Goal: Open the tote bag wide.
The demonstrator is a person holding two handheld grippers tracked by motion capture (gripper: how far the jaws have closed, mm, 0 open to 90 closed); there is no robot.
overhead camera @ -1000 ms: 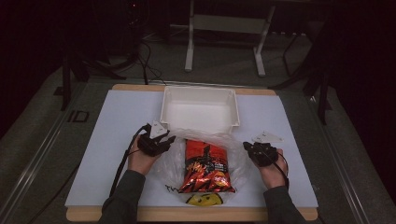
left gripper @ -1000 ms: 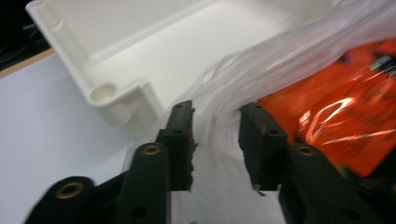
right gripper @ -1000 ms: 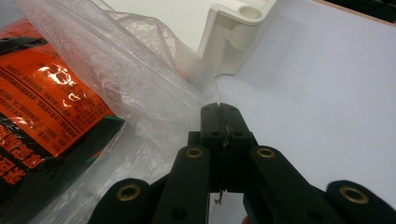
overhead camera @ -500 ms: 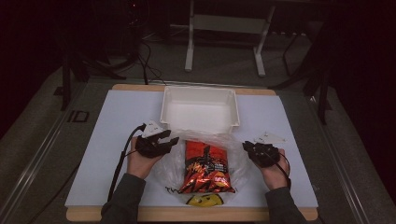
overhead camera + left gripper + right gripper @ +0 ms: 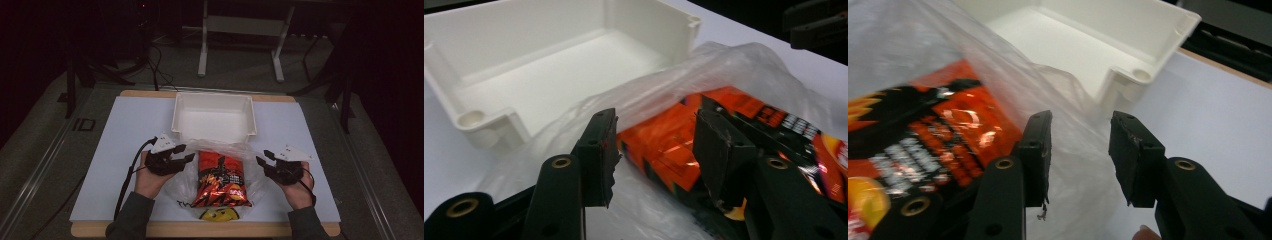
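Note:
A clear plastic bag (image 5: 250,172) lies in front of a white bin (image 5: 214,117) and holds a red and orange snack packet (image 5: 220,177). My left gripper (image 5: 182,154) hovers at the bag's left edge. Its jaws have just been opening, and in the left gripper view (image 5: 656,125) the packet (image 5: 664,145) and film show in the gap without the pads pressing. At the bag's right edge my right gripper (image 5: 262,160) has just been opening too. In its own view (image 5: 1080,122) the film (image 5: 1068,145) lies loose under the gap.
The bin (image 5: 539,75) is empty and stands just behind the bag (image 5: 734,65). A white sheet (image 5: 125,130) covers the wooden table (image 5: 175,230). A yellow smiley face (image 5: 220,215) is printed on the bag's near end. Dark floor and stands surround the table.
Both hands have lifted a little at the bag's two sides. The right gripper's jaws, together a second ago, now stand apart. The bag's top edge has settled.

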